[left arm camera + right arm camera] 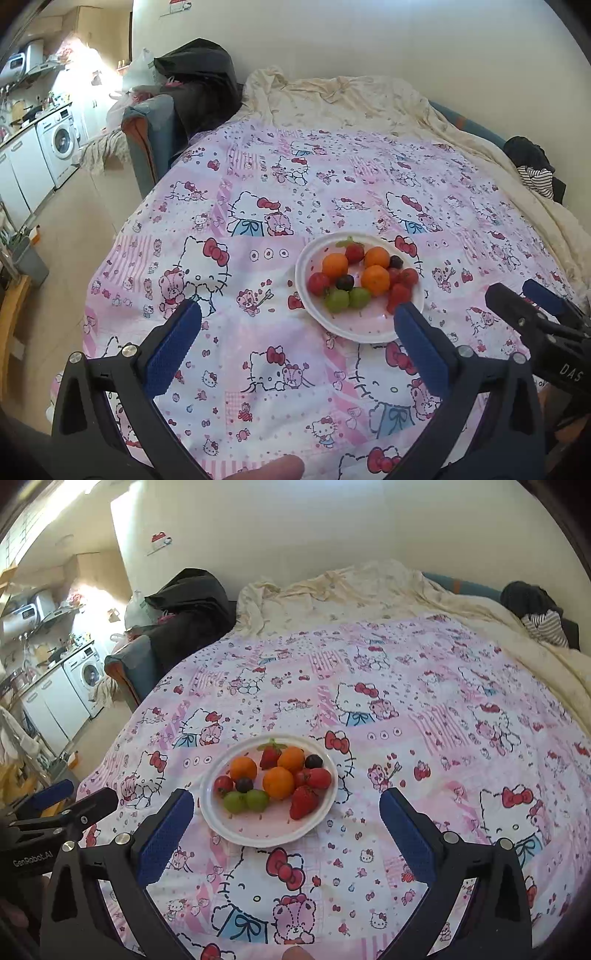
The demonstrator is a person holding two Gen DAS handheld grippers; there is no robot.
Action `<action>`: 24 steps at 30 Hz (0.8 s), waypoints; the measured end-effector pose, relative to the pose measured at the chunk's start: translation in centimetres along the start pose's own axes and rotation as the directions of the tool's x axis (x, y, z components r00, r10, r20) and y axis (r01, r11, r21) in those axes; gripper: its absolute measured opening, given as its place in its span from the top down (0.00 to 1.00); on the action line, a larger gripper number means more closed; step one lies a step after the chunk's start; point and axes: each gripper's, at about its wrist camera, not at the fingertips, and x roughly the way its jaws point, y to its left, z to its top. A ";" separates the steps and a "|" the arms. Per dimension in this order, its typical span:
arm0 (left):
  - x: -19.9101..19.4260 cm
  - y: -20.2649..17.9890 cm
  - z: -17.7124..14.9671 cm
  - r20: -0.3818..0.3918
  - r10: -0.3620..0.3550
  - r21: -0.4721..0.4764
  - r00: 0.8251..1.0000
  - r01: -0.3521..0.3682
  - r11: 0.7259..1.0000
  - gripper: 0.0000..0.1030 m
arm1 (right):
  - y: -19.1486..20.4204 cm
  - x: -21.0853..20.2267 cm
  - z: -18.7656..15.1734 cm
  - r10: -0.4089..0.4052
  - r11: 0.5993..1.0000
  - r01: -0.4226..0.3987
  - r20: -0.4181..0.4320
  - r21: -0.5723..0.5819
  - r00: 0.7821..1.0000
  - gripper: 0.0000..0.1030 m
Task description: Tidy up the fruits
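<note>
Left gripper (297,317) and right gripper (286,808) both spread wide, empty. Plate (236,834) on soft bedspread (424,709): likely tipped if nudged, grapes (245,800) rolling off.

A plate (236,834) lies on the bedcover (424,716), in the lower middle of the right wrist view. In the plate, three oranges (279,782) sit in the middle. Two grapes (246,800) lie side by side at the lower left, and a strawberry (303,802) lies at the lower right. Behind the bedcover, in the upper part of the frame, lies a crumpled sheet (369,590). A washing machine (88,675) stands at the far left.
</note>
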 end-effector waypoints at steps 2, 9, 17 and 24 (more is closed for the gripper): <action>0.1 -0.2 -0.1 -0.004 0.002 0.014 1.000 -0.002 1.000 0.00 | -0.2 0.2 0.0 -0.002 1.000 0.002 -0.006 0.010 1.000 0.00; 0.3 -0.4 0.1 0.001 -0.007 0.007 1.000 0.007 1.000 0.00 | -0.4 0.2 0.1 -0.008 1.000 0.008 -0.009 0.013 1.000 0.00; 0.0 -0.5 0.3 0.010 -0.007 0.012 1.000 0.007 1.000 0.00 | -0.2 0.3 0.0 -0.003 1.000 0.003 -0.016 0.012 1.000 0.00; -0.1 -0.4 0.3 0.012 -0.005 0.008 1.000 0.005 1.000 0.00 | -0.1 0.2 0.0 -0.002 1.000 0.002 -0.012 0.010 1.000 0.00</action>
